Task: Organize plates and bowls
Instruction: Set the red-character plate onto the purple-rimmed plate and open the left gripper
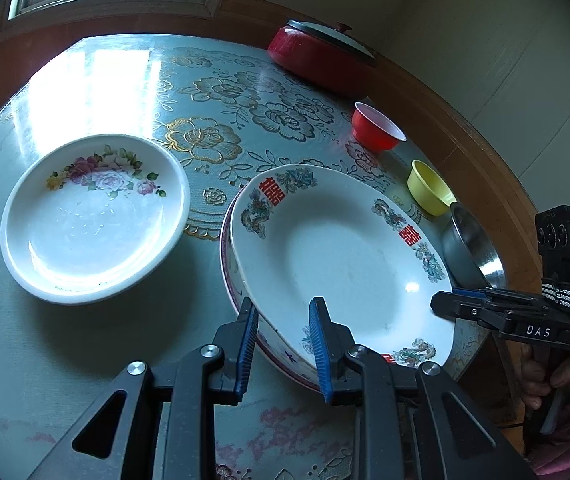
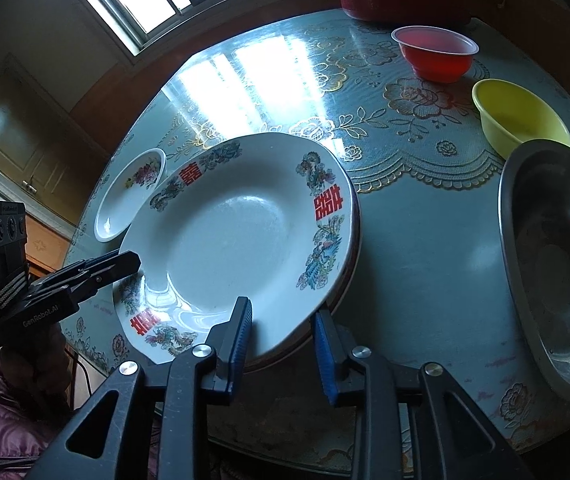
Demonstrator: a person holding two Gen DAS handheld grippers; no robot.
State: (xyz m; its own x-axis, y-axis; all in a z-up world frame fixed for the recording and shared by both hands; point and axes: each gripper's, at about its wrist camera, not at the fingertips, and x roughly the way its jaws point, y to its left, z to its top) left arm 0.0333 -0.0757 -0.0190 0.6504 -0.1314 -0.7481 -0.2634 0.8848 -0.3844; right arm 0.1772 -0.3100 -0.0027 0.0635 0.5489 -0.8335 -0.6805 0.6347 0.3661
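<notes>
The left wrist view shows all of the flower plate (image 1: 95,218), which sits alone on the table (image 1: 213,92) to the left of the left gripper (image 1: 283,342). The right wrist view shows only a slice of that plate (image 2: 133,196), peeking out behind the big plate. But the right wrist view shows the whole steel bowl (image 2: 557,264), just to the right of the right gripper (image 2: 285,344), while the left view catches only its edge (image 1: 471,246).

The left gripper is open. Its two blue pads (image 1: 319,344) sit on each side of the near rim of the dragon plate (image 1: 341,256), one over the plate and one outside it. The pads look apart from the rim, though it is hard to be sure.

The right gripper is open too. Its left pad (image 2: 243,330) rests by the rim of the dragon plate (image 2: 237,240), and its right pad is off the edge, over the table.

The dragon plate sits right in front of both grippers, on top of another plate (image 1: 245,316) with a pink edge. It sits a bit off to one side of the plate under it.

Past the big plate are a red bowl (image 2: 435,52) and a yellow bowl (image 2: 521,120), each standing alone. A red pot (image 1: 319,54) with a lid is far back by the wall.
</notes>
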